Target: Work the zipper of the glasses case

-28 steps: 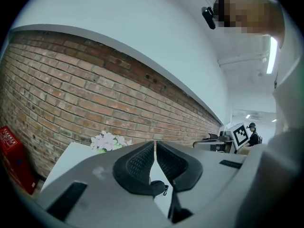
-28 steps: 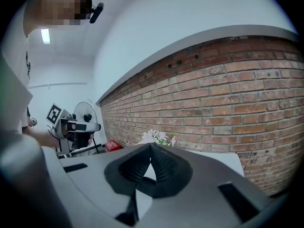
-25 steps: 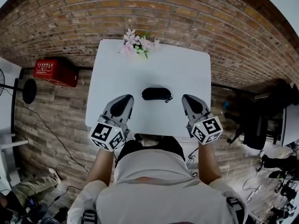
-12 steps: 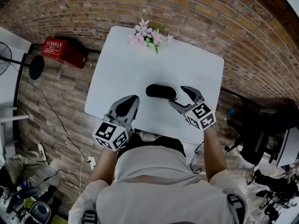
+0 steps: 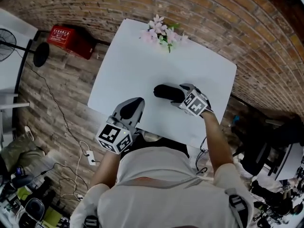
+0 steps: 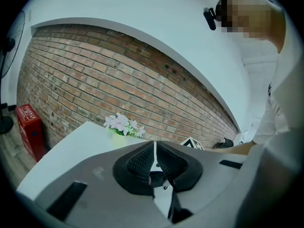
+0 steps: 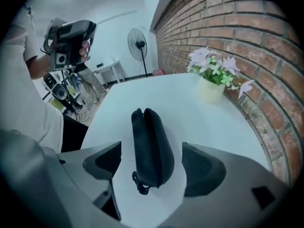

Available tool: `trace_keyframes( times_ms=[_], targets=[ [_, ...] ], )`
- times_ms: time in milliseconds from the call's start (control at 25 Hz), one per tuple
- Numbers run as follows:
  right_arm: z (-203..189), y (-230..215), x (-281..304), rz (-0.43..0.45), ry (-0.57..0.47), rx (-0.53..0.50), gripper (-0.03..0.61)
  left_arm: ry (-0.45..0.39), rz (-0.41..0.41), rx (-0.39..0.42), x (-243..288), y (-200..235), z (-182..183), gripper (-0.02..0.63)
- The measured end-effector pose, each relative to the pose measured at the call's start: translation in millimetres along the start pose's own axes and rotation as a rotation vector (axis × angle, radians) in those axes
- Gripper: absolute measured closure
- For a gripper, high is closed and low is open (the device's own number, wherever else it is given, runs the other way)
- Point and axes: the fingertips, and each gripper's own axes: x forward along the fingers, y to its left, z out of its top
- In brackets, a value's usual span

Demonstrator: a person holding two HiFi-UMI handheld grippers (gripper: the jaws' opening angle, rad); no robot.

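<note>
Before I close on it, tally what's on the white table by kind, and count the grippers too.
Black glasses case: 1
Pot of pink flowers: 1
Grippers: 2 (left gripper shut, nothing in it; right gripper, its jaws have just been opening, straddles the glasses case without pressing on it)
Total: 4

Bare table (image 5: pixel 126 65) lies open from nine to one o'clock of the glasses case (image 5: pixel 166 92). Flowers (image 5: pixel 160 31) stand at twelve, well apart, by the far edge. The right gripper (image 5: pixel 180 94) crowds three o'clock.
</note>
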Motion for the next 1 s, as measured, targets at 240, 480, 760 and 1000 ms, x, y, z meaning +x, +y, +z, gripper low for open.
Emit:
trace_keyframes(
  times_ms=[240, 480, 760, 1000],
  targets=[
    [-14.0, 1.9, 36.7, 0.063, 0.062, -0.01, 0.129, 0.002, 0.011, -0.011, -3.2, 5.3, -3.3, 0.586],
    [-12.2, -1.7, 30.6, 0.025, 0.095, -0.035, 0.245, 0.01, 0.004, -0.008, 0.3, 6.2, -2.8, 0.586],
    [6.5, 2.3, -1.2, -0.026, -0.074, 0.095, 0.256, -0.003, -0.033, -0.003, 3.7, -2.8, 2.6, 0.586],
    [42.7, 6.9, -71.1, -0.008, -0.36, 0.33, 0.256, -0.006, -0.068, 0.009, 9.6, -12.6, 12.9, 0.586]
  ],
)
